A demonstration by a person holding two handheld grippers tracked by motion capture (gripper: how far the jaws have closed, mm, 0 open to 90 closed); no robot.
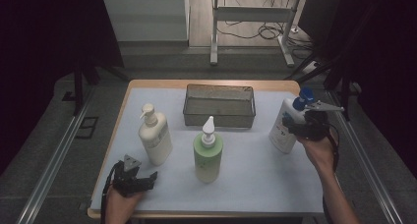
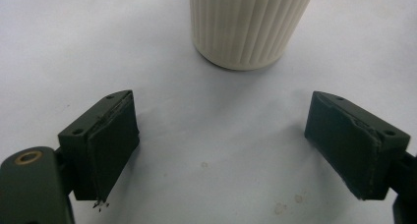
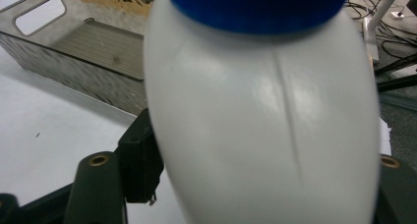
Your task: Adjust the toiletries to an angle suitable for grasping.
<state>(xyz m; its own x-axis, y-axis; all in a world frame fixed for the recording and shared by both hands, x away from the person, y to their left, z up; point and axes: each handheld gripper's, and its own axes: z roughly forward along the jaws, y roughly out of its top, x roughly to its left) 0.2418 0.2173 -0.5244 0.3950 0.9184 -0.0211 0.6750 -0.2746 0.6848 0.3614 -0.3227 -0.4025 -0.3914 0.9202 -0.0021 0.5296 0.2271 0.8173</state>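
A white bottle [image 1: 280, 130] with a blue cap [image 1: 304, 100] leans at the table's right side, and my right gripper [image 1: 294, 125] is shut on its body. In the right gripper view the white bottle [image 3: 260, 121] stands between the jaws, the left pad against its side. Near the table's front left corner my left gripper [image 1: 149, 179] lies low and open, nothing between its fingers. In the left gripper view, the left gripper [image 2: 236, 150] points at the ribbed base of a cream pump bottle [image 2: 248, 22], which stands a short way ahead.
The cream pump bottle [image 1: 155, 138] stands upright at the left, a green pump bottle [image 1: 208, 155] upright in the middle. A metal mesh basket [image 1: 220, 88] sits at the back centre, seen also as the basket [image 3: 74, 52] beyond the held bottle. A pale mat [image 1: 255, 170] covers the table.
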